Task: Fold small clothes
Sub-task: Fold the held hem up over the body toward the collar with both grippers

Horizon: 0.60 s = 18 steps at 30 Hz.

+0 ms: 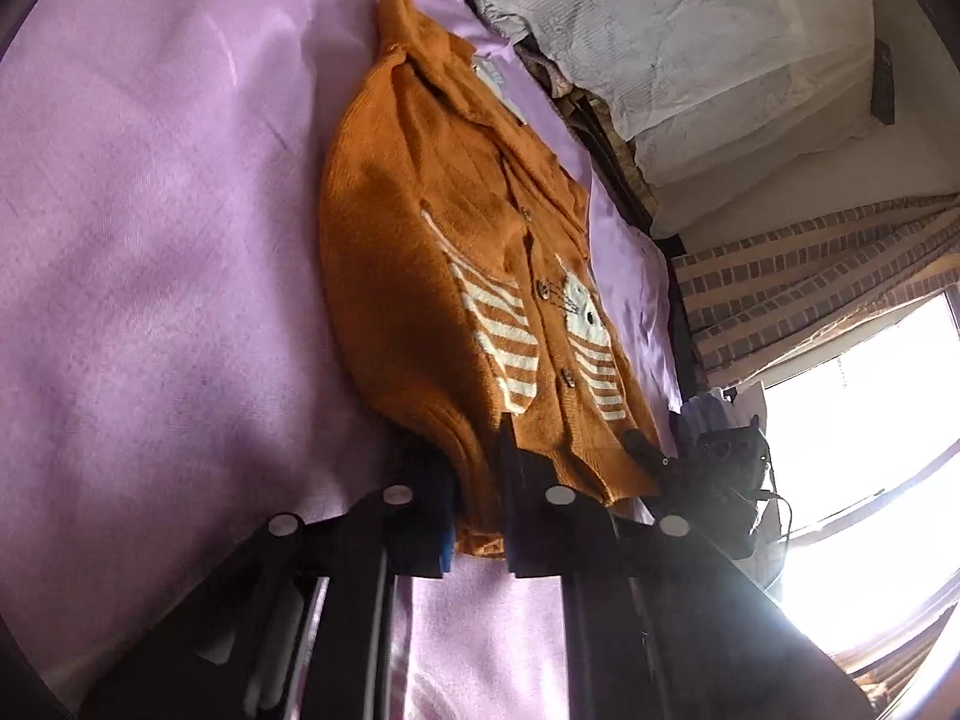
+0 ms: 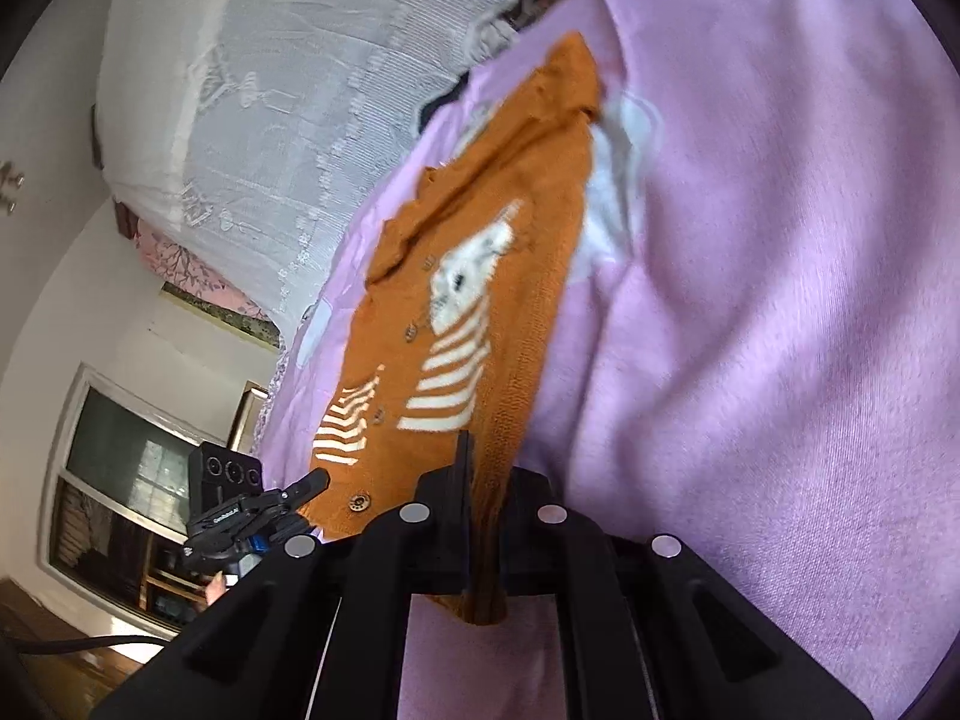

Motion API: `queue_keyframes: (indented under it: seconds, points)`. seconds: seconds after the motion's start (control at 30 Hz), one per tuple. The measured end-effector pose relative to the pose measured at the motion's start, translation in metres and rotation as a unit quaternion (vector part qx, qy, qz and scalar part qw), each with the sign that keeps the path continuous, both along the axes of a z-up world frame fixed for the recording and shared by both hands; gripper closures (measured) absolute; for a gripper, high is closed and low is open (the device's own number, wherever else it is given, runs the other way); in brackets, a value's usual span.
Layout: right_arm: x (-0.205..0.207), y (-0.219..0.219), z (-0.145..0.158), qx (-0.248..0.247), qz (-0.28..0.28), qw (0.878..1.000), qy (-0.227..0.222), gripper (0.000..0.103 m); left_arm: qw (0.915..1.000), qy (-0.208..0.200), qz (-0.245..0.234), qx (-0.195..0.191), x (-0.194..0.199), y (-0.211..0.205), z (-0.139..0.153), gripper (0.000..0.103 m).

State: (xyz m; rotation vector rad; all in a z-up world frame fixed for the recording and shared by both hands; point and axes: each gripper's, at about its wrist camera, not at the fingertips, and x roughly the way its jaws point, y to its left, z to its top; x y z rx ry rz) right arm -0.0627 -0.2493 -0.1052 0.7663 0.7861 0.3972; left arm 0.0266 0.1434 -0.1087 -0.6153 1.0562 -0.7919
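One small orange knitted cardigan (image 1: 432, 252) lies spread on a lilac sheet (image 1: 150, 240), its buttoned front facing up and showing a white animal face above cream stripes on both sides of the button line. Its ribbed hem points toward both cameras, and its collar end points away, toward a white lace-covered pile (image 1: 690, 42) at the sheet's far edge. The left claw (image 1: 477, 516) is clamped on one corner of the hem, the knit bunched between its black fingers. The right claw (image 2: 486, 534) is pinched on the opposite hem corner, a fold of orange knit hanging down between its fingers. Each claw shows at the edge of the other's view, at the hem. A white patch (image 2: 618, 180) lies on the sheet beside the cardigan. A bright window (image 1: 870, 420) stands beyond the sheet.
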Motion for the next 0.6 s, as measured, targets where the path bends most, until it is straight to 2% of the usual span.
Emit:
queue_keyframes:
  seconds: [0.07, 0.2, 0.37, 0.6]
  points:
    - [-0.004, 0.003, 0.015, -0.014, -0.003, 0.999, -0.032, 0.097, 0.9995, -0.030, 0.002, 0.004, -0.006, -0.001, 0.015, 0.094]
    - [0.001, 0.002, 0.037, -0.014, -0.006, 0.998, -0.059, 0.097, 0.9974, -0.071, 0.008, 0.003, -0.002, -0.006, 0.050, 0.094]
    - [0.019, 0.000, 0.065, -0.010, -0.010, 0.996, -0.083, 0.097, 0.9954, -0.094, 0.015, 0.005, 0.019, -0.021, 0.077, 0.094]
    - [0.051, -0.005, 0.086, 0.000, -0.021, 0.995, -0.096, 0.097, 0.9911, -0.130, 0.025, 0.015, 0.045, -0.041, 0.103, 0.094]
